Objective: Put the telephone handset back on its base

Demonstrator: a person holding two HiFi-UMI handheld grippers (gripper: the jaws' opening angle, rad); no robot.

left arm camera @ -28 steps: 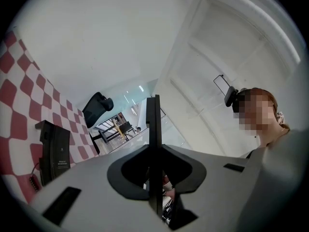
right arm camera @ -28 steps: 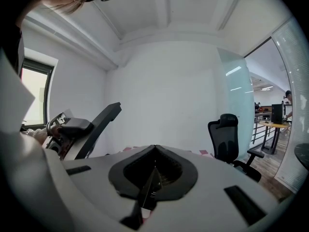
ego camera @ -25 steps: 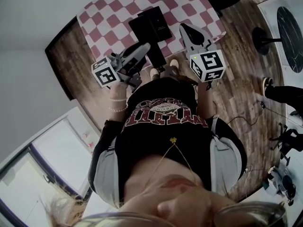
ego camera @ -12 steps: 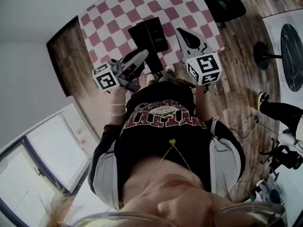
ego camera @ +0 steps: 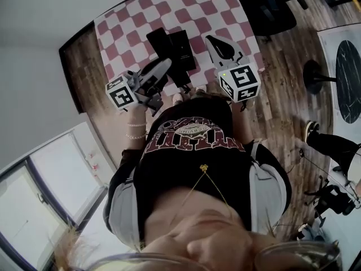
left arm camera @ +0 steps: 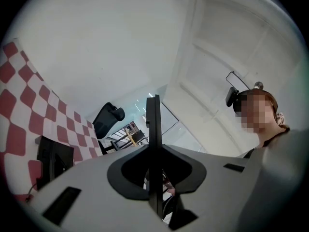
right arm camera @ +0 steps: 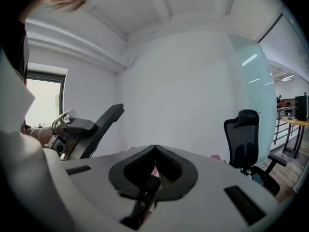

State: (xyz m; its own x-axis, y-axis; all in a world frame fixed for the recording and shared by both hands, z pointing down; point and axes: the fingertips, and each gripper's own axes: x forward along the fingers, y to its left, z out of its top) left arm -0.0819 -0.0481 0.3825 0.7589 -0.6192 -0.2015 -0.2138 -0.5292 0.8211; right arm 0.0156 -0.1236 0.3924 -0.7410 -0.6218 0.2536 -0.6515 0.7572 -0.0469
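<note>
While both claws hover over the red-and-white checkered table (ego camera: pixel 121 24), the black telephone (ego camera: pixel 179 44) lies on the cloth between them. From the head view I cannot tell the handset from the base, or whether one sits on the other. The left claw (ego camera: pixel 168 64) points at the telephone from its near-left side, close to it, and its marker cube (ego camera: pixel 123 93) lies farther from the telephone, toward the person. In the left gripper view its jaws stand pressed together into one thin dark blade with nothing between them. The telephone shows low at the left of that blade, on the cloth. The right claw (ego camera: pixel 212 39) sits just right of the telephone, with its own marker cube (ego camera: pixel 240 82) likewise on the person's side. Its jaws meet at a point and pinch nothing. Beyond the telephone, past the table's far right corner, a black office chair (ego camera: pixel 271 7) stands on the wooden floor (ego camera: pixel 276 100)
</note>
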